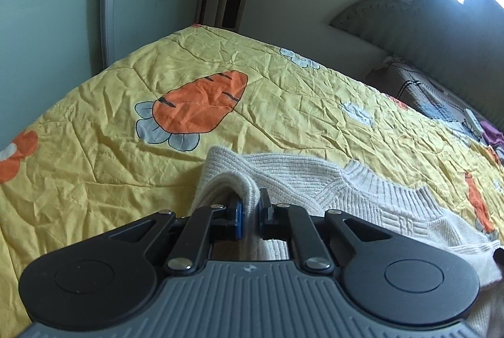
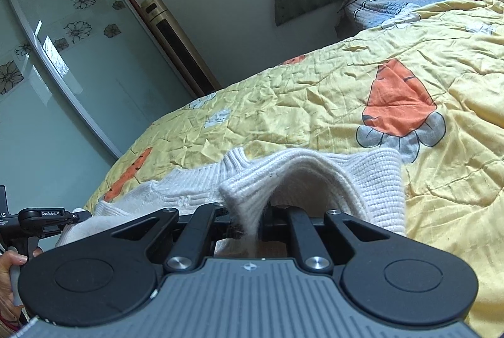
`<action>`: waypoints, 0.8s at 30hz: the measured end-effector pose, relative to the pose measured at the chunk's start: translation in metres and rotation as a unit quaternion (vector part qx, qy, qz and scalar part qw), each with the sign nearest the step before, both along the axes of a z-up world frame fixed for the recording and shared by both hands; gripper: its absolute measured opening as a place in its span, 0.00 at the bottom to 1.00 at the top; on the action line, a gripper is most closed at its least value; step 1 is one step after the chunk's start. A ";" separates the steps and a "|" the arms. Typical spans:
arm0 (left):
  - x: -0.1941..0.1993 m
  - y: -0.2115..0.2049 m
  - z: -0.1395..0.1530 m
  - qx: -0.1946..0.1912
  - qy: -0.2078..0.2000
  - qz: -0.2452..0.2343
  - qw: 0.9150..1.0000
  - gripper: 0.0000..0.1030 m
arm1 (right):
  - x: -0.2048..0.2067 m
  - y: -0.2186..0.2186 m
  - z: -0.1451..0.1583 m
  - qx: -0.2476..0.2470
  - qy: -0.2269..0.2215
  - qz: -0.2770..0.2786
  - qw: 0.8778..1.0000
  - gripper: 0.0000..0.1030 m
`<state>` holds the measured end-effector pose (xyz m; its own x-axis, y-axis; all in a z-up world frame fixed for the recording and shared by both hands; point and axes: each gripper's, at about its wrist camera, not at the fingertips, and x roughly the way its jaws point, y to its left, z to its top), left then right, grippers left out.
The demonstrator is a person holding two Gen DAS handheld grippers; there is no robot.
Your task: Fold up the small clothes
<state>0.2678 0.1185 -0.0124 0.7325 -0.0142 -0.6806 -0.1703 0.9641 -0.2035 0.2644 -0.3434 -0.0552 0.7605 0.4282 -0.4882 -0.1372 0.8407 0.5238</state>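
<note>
I have the left gripper (image 1: 251,213) clamped on a bunched edge of the cream sweater (image 1: 318,180), its blue pads (image 1: 238,220) pinching a fold of knit between them. The right gripper (image 2: 252,220) is closed on knit too: a thick hump of the ribbed fabric rises straight out of its jaws and hides the fingertips, so I judge the grip from the cloth pulled taut there, not from seeing the pads.

I hold it at two points, one on each side, because a soft garment only moves as a sheet when both corners travel together; with one grip it would just drag and twist. Both grippers tilt down toward the bed, which keeps the cloth low over the yellow quilt (image 1: 283,80), ready to be laid over itself.

The sweater lies on the near part of the quilt, partly lifted at the two pinched places and flat between them. It is a chunky rib knit, off-white, with a raised ribbed band (image 1: 393,187) and a patterned panel below it. It looks heavy and limp. I cannot say whether that band is the collar or the hem.

At the left edge of the right wrist view, a hand (image 2: 12,262) grips the other handle.
</note>
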 end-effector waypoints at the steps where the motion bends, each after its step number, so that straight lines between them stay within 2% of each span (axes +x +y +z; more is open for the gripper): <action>1: 0.001 -0.001 0.000 0.003 0.001 -0.001 1.000 0.09 | 0.001 0.000 -0.001 0.000 0.002 0.000 1.000 0.13; 11: 0.012 0.005 -0.003 -0.014 0.030 0.000 0.999 0.09 | 0.011 0.000 -0.003 -0.001 0.016 0.001 1.000 0.15; 14: 0.016 0.007 -0.004 -0.023 0.038 0.002 0.999 0.10 | 0.014 -0.001 -0.006 0.001 0.021 -0.002 1.000 0.21; 17: 0.019 0.009 -0.005 -0.033 0.048 0.005 0.998 0.10 | 0.016 -0.002 -0.007 0.006 0.025 -0.004 1.000 0.21; 19: 0.023 0.013 -0.005 -0.049 0.055 0.011 0.997 0.11 | 0.017 -0.002 -0.008 0.008 0.028 -0.005 1.000 0.22; 22: 0.027 0.024 -0.007 -0.098 0.065 0.022 0.993 0.17 | 0.020 -0.003 -0.010 0.011 0.031 -0.004 0.999 0.27; 24: 0.029 0.031 -0.009 -0.133 0.067 0.026 0.989 0.27 | 0.021 -0.003 -0.011 0.013 0.031 -0.004 0.999 0.33</action>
